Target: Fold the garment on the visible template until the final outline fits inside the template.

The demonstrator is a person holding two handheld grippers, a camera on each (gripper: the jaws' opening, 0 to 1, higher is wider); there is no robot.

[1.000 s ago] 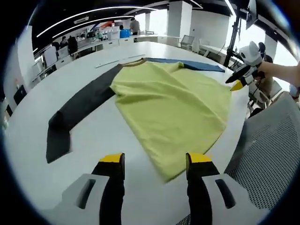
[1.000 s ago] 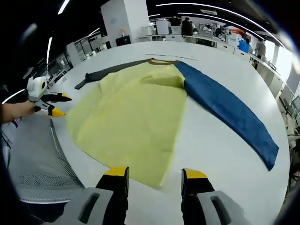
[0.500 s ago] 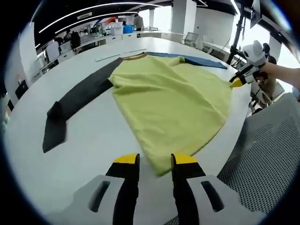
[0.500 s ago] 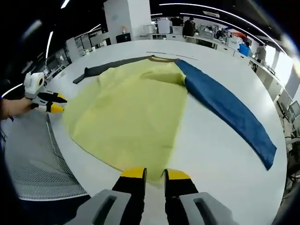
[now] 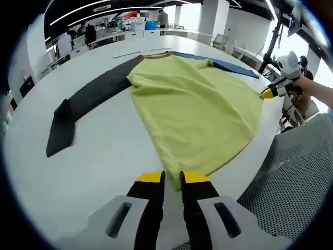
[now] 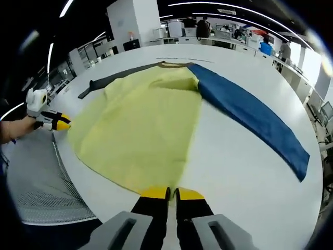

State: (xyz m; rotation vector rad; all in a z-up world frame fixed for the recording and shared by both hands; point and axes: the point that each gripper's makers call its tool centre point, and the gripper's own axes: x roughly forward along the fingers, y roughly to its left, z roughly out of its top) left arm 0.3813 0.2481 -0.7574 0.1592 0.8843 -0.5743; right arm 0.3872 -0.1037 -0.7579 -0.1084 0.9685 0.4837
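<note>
The white table [image 6: 244, 156] lies bare on either side of the spread garment [image 6: 140, 130], between its body and each outstretched sleeve. A mesh chair [image 5: 291, 182] crowds the table's near edge, just beside the garment's hem.

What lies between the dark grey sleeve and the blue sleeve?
The yellow-green body of the garment spreads between the dark grey sleeve and the blue sleeve, clear in the right gripper view.

A white table [image 5: 104, 151] carries a spread garment [image 5: 192, 109].
</note>
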